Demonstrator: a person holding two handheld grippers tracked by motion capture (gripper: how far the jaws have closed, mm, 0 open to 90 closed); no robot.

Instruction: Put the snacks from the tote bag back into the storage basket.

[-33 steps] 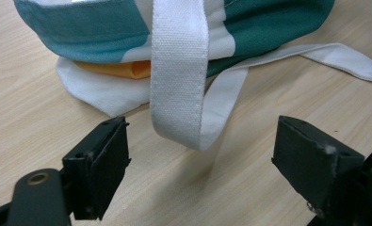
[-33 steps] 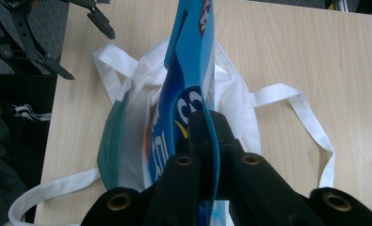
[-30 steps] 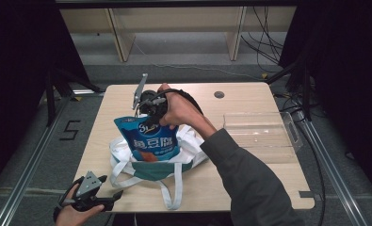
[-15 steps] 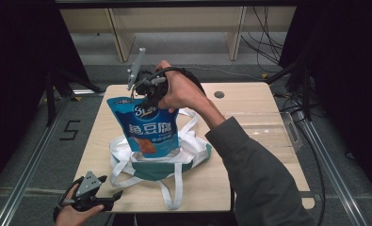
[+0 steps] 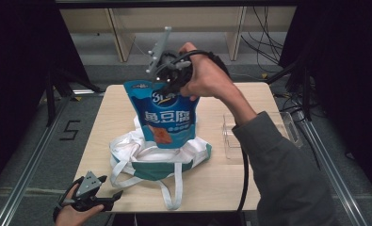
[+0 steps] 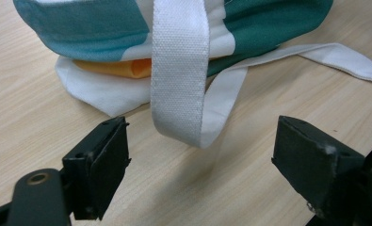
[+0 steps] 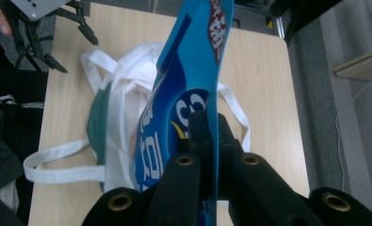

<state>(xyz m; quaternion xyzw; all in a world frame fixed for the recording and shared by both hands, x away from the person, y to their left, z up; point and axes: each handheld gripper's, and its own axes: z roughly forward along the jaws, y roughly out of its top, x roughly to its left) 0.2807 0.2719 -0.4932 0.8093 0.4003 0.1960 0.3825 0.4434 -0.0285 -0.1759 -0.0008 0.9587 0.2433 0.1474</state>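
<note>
Snack pouch (image 5: 165, 117) pinched at its top seal by the right gripper (image 5: 170, 81), hanging above the tote bag (image 5: 158, 154) at mid-table.

Right gripper's jaws are pressed together on the flat top edge, as the right gripper view (image 7: 211, 141) shows; that stiff seam looks the safest hold, since the glossy film below seems slippery and the filled body soft and likely to sway. Left gripper (image 5: 109, 196), jaws spread and holding nothing, waits by the table's (image 5: 249, 183) near-left corner, just short of the bag's white strap (image 6: 180, 70).
</note>
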